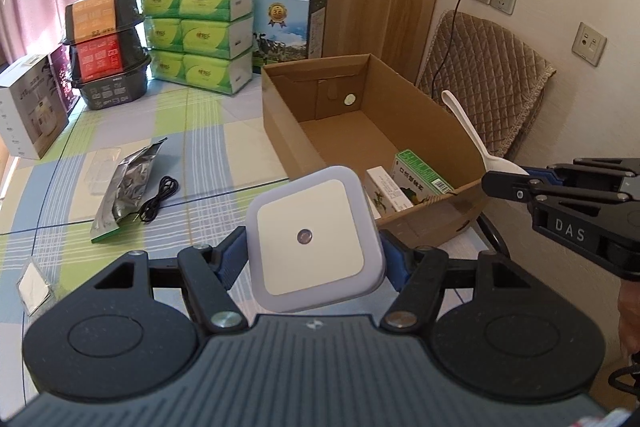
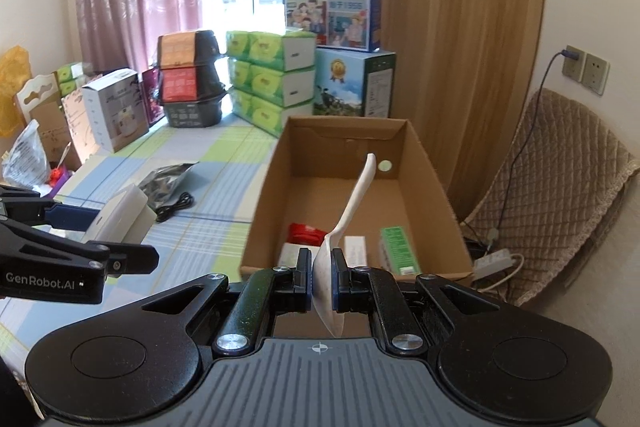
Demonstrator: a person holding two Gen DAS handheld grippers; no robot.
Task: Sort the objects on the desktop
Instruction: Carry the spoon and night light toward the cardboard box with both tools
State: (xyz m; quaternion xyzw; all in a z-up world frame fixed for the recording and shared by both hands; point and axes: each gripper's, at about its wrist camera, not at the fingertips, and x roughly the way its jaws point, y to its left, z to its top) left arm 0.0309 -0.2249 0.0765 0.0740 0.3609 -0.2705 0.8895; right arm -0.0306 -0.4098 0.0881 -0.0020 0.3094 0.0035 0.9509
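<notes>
Cardboard is where your sorting ends up: the open box (image 2: 352,187) stands at the far right of the counter (image 1: 208,131), and it already holds part of the load. From the right wrist view you can see a green carton (image 2: 396,247), a white carton (image 2: 356,247) and a red packet (image 2: 306,231) lying at its near end, so those look done.

Two more things are on their way. Your left tongs (image 1: 314,259) are closed on the square night light (image 1: 314,239), gripped by its sides and held above the counter just near the box's near-left corner. Your right tongs (image 2: 322,277) pinch the bowl of the white spoon (image 2: 352,219), whose handle tilts up over the box interior. Neither is released yet.

Left on the counter, well apart from the box, you have the silver foil pouch (image 1: 128,183), the coiled black cable (image 1: 158,201) touching its right side, a clear plastic tray (image 1: 100,171) on its far left, and a small clear case (image 1: 34,285) at the near left. Roughly half remains, by my judgement.
</notes>
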